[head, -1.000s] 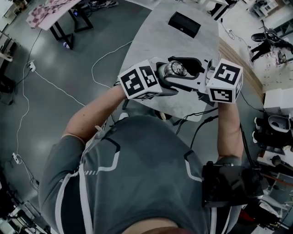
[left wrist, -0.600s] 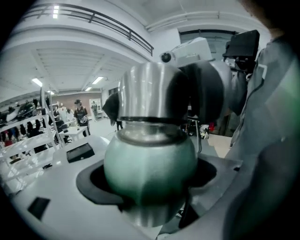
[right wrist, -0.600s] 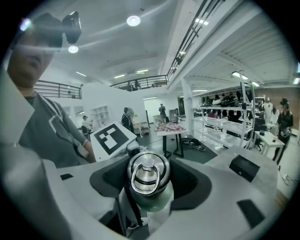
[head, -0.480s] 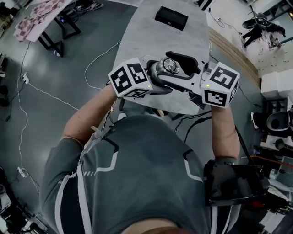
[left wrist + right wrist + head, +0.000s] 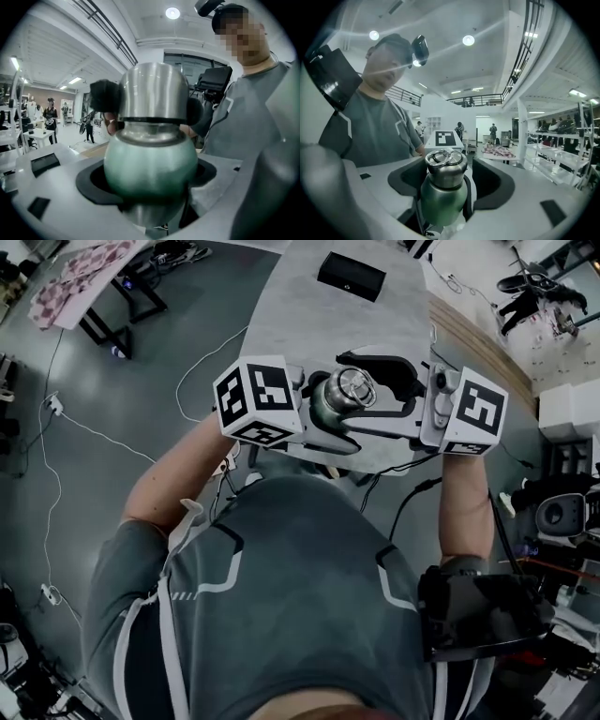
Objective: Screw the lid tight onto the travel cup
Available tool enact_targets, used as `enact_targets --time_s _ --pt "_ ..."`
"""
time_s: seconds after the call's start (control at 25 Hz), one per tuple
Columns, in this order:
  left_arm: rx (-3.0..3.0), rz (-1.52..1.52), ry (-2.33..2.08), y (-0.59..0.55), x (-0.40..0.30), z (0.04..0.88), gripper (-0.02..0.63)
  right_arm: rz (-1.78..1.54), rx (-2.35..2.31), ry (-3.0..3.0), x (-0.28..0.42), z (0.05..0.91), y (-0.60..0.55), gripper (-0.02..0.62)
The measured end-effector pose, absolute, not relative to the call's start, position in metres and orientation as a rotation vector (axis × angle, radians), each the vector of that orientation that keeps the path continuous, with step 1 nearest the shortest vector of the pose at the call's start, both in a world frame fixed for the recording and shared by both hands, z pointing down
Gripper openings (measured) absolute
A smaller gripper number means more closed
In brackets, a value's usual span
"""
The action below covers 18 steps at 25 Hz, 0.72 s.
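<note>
The travel cup point(image 5: 330, 405) has a green body and a steel lid point(image 5: 354, 382) with a ring on top. It is held up over the near edge of the table, close to my chest. My left gripper point(image 5: 328, 411) is shut on the green body point(image 5: 150, 159), which fills the left gripper view. My right gripper point(image 5: 364, 388) reaches in from the right. Its jaws have just been opening and stand on either side of the lid point(image 5: 445, 165), with a gap showing on each side. Its black pads point(image 5: 102, 96) flank the lid in the left gripper view.
A pale grey table point(image 5: 309, 315) lies ahead with a black box point(image 5: 351, 276) at its far end. Cables point(image 5: 112, 423) trail over the dark floor to the left. A table with a pink patterned cloth point(image 5: 80, 273) stands at the far left. Shelves and distant people show behind.
Both grippers have lifted the cup and tipped it more level. The right gripper has rolled, turning its cube, and its jaws stand wider around the lid.
</note>
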<state>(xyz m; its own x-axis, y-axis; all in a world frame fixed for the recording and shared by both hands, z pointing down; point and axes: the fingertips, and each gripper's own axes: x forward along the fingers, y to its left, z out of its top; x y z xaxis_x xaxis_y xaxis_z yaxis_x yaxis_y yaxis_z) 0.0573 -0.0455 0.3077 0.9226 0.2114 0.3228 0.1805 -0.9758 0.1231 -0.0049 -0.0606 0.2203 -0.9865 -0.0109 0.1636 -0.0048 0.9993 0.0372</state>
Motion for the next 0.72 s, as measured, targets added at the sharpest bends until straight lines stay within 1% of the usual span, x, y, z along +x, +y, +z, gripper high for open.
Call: enact_targets --time_s 0.04,0.08,0.12,0.36,0.44,0.56,0.72 --pt "2.993 0.519 0.312 -0.044 0.058 0.307 0.402 -0.044 0.003 -3.001 -0.004 0.218 -0.06 0.308" --pt "2.996 0.526 0.313 -0.043 0.058 0.309 0.402 -0.031 -0.007 -3.024 -0.003 0.216 -0.059 0.276" --pt "2.999 0.534 0.311 -0.042 0.059 0.31 0.402 -0.021 -0.017 -3.039 -0.001 0.215 -0.058 0.268" --pt "3.011 0.587 0.249 -0.038 0.069 0.326 0.402 0.016 0.005 -3.056 0.01 0.228 -0.052 0.268" --pt "3.008 0.612 0.126 -0.052 0.069 0.327 0.402 0.003 0.128 -3.038 0.011 0.229 -0.061 0.267" --pt "2.985 0.717 -0.138 -0.084 0.067 0.335 0.402 -0.03 0.43 -2.94 0.014 0.236 -0.084 0.265" --pt "2.973 0.881 -0.347 -0.112 0.059 0.353 0.402 0.064 0.728 -2.839 0.016 0.252 -0.107 0.265"
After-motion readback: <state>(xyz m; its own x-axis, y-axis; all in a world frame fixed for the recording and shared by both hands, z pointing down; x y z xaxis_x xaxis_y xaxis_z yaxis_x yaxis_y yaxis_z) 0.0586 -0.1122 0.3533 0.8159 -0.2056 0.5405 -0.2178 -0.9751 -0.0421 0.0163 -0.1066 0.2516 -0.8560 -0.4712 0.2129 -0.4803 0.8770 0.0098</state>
